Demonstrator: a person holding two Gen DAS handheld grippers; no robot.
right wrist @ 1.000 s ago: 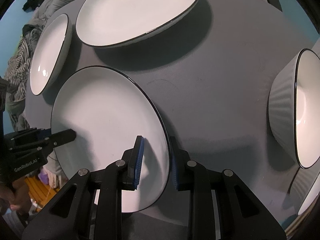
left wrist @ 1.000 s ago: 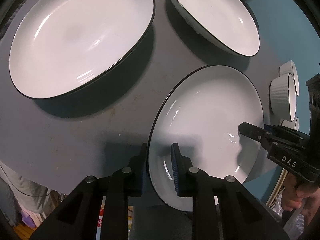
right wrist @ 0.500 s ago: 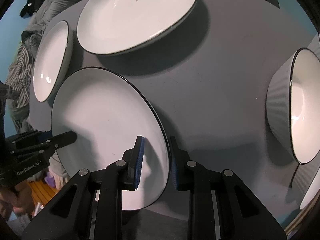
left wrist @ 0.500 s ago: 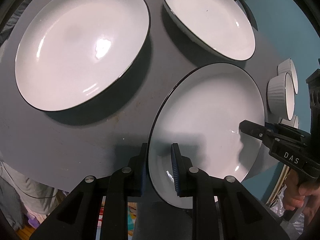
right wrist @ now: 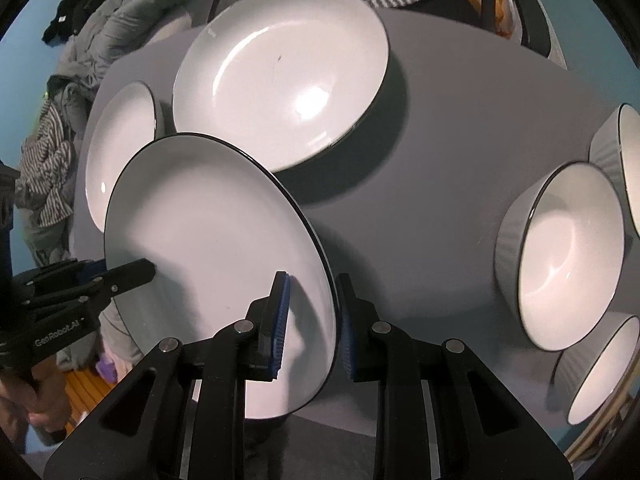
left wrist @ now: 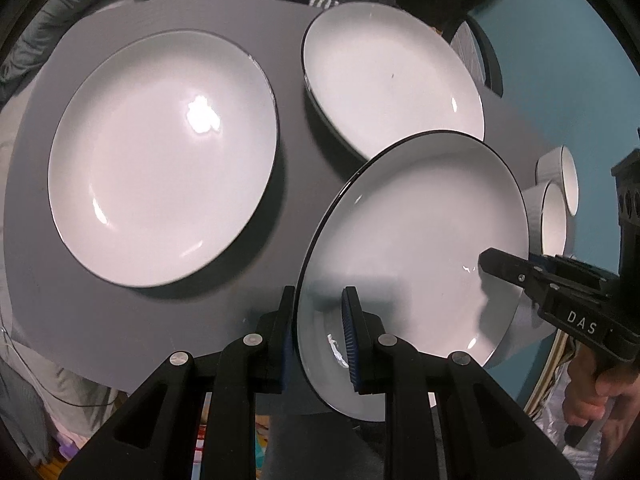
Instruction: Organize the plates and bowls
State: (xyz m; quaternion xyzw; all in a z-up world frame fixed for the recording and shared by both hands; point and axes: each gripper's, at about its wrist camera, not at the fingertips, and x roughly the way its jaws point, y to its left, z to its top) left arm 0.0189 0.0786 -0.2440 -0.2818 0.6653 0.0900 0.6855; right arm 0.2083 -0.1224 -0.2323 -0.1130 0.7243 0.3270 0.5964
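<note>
A white plate with a black rim [left wrist: 420, 236] [right wrist: 208, 240] hangs tilted above the grey table [left wrist: 296, 168] [right wrist: 424, 220]. My left gripper [left wrist: 320, 312] is shut on its left rim. My right gripper [right wrist: 312, 304] is shut on the opposite rim and also shows in the left wrist view [left wrist: 500, 268]. The left gripper [right wrist: 132, 272] shows in the right wrist view too. Two more plates lie on the table, a large one [left wrist: 160, 156] [right wrist: 120, 148] and a farther one [left wrist: 392, 80] [right wrist: 280, 72]. The held plate overlaps the farther one's near edge. Ribbed white bowls [right wrist: 568, 256] [left wrist: 554, 220] stand to the right.
Two further bowls [right wrist: 628, 160] [right wrist: 600, 372] sit by the table's right edge. Clothes [right wrist: 80, 48] are piled beyond the table on the left. A dark chair back [left wrist: 480, 52] stands behind the far edge. A hand [left wrist: 592, 388] holds the right gripper's handle.
Both grippers have risen with the plate between them and carried it toward the far plate, whose near edge it now covers. The table looks farther away. Neither grip has changed.
</note>
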